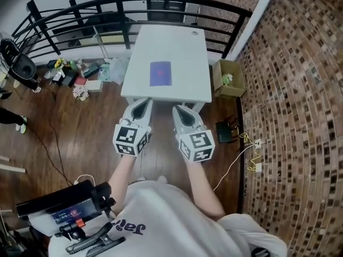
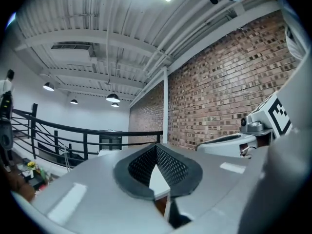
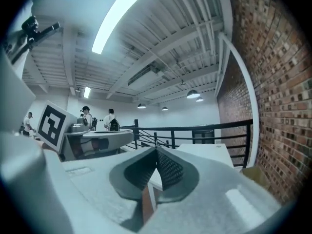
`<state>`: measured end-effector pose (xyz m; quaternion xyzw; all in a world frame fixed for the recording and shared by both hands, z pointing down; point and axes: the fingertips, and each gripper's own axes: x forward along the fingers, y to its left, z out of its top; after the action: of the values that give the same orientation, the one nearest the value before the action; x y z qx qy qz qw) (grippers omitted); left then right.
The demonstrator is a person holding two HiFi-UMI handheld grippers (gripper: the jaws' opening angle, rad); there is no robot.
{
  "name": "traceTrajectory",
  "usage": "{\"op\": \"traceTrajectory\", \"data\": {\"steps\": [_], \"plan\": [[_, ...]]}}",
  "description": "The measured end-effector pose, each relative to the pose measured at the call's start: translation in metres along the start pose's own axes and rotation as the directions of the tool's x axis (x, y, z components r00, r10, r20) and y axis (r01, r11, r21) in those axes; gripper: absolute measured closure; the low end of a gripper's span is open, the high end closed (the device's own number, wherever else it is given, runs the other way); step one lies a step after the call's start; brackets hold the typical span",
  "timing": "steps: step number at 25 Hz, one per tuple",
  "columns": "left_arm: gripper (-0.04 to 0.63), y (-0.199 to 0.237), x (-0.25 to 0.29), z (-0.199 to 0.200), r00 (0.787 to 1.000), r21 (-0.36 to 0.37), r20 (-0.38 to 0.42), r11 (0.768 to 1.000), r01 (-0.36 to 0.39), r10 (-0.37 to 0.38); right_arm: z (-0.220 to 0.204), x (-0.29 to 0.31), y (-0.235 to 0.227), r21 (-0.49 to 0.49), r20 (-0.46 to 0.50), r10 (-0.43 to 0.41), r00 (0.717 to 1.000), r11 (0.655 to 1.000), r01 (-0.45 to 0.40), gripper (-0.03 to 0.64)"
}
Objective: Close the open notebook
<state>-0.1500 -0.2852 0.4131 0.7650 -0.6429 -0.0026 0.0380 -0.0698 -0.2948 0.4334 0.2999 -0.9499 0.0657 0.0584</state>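
A purple notebook (image 1: 161, 73) lies flat as a single rectangle near the middle of the white table (image 1: 179, 42). In the head view both grippers are held side by side in front of the table's near edge, short of the notebook. My left gripper (image 1: 141, 101) (image 2: 157, 146) points level with its jaws together and nothing between them. My right gripper (image 1: 180, 109) (image 3: 156, 150) also has its jaws meeting at the tip, empty. The table edge shows just past each pair of tips in the gripper views; the notebook is not visible there.
A black railing (image 1: 80, 15) curves behind and to the left of the table. An open cardboard box (image 1: 228, 78) stands at the table's right, beside the brick wall (image 1: 300, 90). Clutter (image 1: 80, 78) lies on the wooden floor at the left, and a black device (image 1: 224, 133) with cables at the right.
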Motion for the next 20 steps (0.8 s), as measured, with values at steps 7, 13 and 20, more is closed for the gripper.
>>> {"op": "traceTrajectory", "data": {"steps": [7,13,20], "plan": [[0.580,-0.009,-0.020,-0.005,0.999,-0.080,-0.007,0.996,0.042,-0.043,0.012,-0.024,-0.004,-0.001,0.024,-0.058,0.998,0.998,0.058,0.626],[0.580,0.007,-0.030,-0.016,1.000,-0.089,-0.020,0.996,-0.002,0.000,0.009,-0.023,0.003,-0.007,0.014,-0.049,0.999,0.999,0.049,0.626],[0.580,0.014,-0.025,-0.014,1.000,-0.097,-0.001,0.995,-0.006,0.006,0.011,-0.018,0.009,-0.024,0.025,-0.029,0.999,0.999,0.029,0.626]]}}
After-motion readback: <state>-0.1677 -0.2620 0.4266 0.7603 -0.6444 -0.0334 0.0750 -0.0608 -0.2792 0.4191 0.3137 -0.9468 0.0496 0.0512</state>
